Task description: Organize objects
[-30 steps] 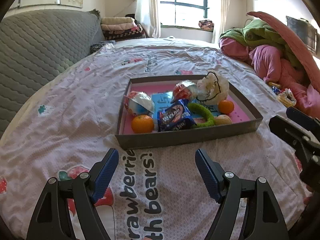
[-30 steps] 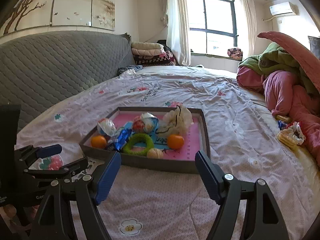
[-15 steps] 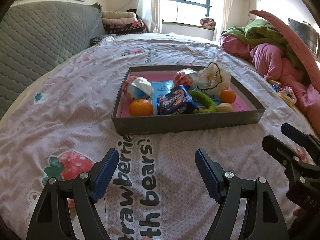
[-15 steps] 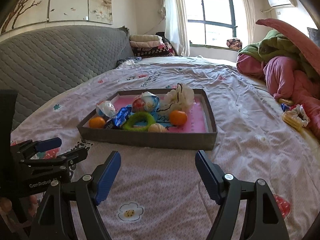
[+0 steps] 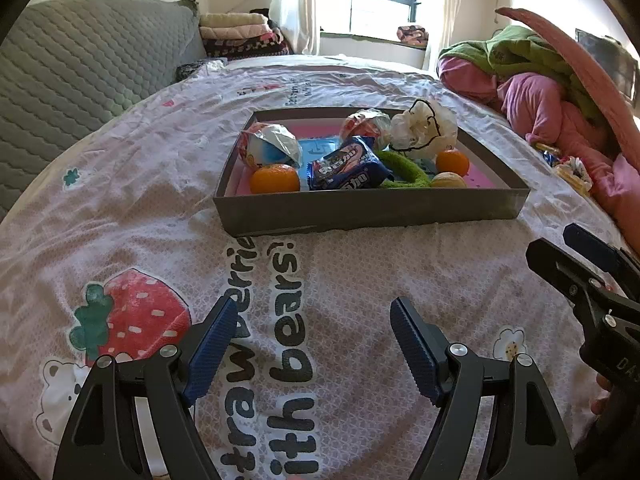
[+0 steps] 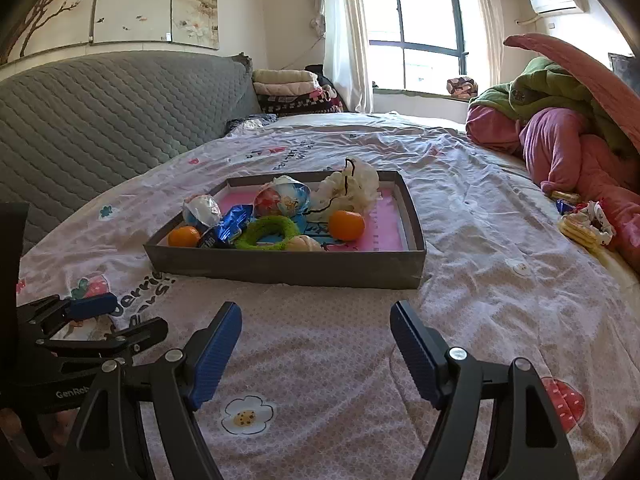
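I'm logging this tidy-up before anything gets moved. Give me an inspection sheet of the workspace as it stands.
Surface: bed sheet with strawberry and bear print, wrinkled.
Job's things: grey tray holding two oranges, a blue biscuit packet, a green ring, two foil-wrapped balls, a white plastic bag and a pale bun.
Clutter: snack packets on the sheet beside the pink bedding.
Grippers: left gripper and right gripper open, empty, short of the tray.
Cables: nothing seen.
Surroundings: grey quilted headboard, window, piled pink and green bedding.
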{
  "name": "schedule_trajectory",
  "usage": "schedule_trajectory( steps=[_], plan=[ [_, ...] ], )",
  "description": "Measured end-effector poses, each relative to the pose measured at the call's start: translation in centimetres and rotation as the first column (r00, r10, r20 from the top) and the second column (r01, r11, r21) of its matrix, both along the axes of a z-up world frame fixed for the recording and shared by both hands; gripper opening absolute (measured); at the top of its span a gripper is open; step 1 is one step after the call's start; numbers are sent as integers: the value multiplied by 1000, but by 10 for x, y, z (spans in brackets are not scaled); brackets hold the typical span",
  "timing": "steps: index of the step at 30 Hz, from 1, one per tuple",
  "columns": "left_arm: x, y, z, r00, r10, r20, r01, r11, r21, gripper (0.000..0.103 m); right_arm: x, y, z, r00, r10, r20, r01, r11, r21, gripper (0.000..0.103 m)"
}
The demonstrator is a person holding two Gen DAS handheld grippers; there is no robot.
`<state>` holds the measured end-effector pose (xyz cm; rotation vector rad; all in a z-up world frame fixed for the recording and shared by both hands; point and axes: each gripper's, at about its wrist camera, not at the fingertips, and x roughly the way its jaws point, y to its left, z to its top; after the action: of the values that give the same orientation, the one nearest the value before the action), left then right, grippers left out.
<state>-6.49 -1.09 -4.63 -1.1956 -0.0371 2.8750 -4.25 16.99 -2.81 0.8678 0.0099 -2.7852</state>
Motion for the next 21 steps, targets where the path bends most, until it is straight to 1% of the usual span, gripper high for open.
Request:
schedule_trajectory(
  steps=[13, 21],
  plan=[
    [-4, -4, -2, 1000, 2, -23, -2, 1000, 8, 80, -1, -2, -5, 1000, 6, -3, -6, 1000, -1, 76],
    [-6, -4, -3, 1000, 0, -18, 0, 1000, 9, 80, 1, -1, -10, 1000, 2, 5, -2, 1000, -8, 76]
  ],
)
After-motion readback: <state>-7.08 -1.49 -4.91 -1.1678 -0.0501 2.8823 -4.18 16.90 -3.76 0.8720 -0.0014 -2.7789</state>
